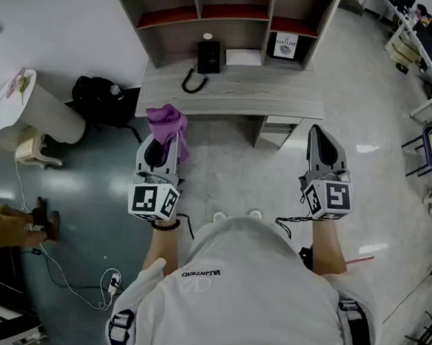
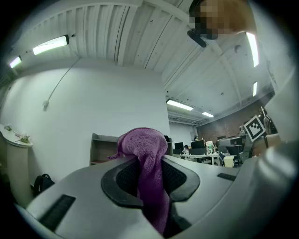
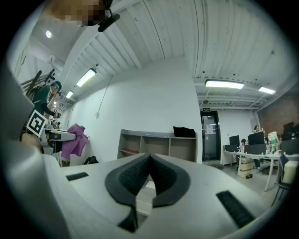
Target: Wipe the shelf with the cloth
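We hold the crumpled purple terry cloth (image 1: pixel 166 120) clamped in our left gripper (image 1: pixel 161 148), near the grey wooden desk's (image 1: pixel 236 88) front edge. Our right gripper (image 1: pixel 321 142) is closed and empty. We should reach the grey cubby shelf (image 1: pixel 226 21) beyond and press the cloth flat.

You stand on a glossy pale floor (image 1: pixel 367 120); a darker grey floor area (image 1: pixel 87 225) lies to your left. A white wall (image 2: pixel 93 107) faces you. Fluorescent tube lights (image 2: pixel 51 44) hang under a ribbed ceiling (image 3: pixel 187 32). Office desks (image 1: pixel 424 50) stand at far right.
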`<state>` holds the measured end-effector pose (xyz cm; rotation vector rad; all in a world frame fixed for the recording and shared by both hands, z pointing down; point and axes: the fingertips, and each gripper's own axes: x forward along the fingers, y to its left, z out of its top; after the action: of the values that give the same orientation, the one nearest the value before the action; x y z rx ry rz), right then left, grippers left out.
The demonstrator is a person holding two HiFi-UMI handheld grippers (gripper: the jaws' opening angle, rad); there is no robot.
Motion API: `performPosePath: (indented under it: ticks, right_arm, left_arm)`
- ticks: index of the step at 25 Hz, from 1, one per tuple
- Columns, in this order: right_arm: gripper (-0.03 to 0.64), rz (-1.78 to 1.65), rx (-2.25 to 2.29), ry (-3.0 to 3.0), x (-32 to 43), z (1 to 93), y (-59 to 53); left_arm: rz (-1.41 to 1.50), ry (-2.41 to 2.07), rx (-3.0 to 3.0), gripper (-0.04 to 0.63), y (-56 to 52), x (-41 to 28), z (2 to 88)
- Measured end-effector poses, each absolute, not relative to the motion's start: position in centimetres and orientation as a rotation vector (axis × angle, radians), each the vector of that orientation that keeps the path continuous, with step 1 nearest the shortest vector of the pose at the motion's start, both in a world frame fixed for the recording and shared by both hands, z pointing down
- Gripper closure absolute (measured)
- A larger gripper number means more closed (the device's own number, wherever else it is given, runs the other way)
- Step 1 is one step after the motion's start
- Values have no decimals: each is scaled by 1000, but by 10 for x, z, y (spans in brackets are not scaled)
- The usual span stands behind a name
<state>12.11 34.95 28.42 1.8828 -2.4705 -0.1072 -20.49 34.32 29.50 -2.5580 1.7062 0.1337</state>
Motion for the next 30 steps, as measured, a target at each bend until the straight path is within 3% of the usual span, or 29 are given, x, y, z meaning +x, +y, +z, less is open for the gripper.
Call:
performPosePath:
  ticks: [30]
  right_arm:
    - [618,-98,1957,-2343,86,300,341]
  left_arm:
    - [122,1663,-2711,503,328,-241,344]
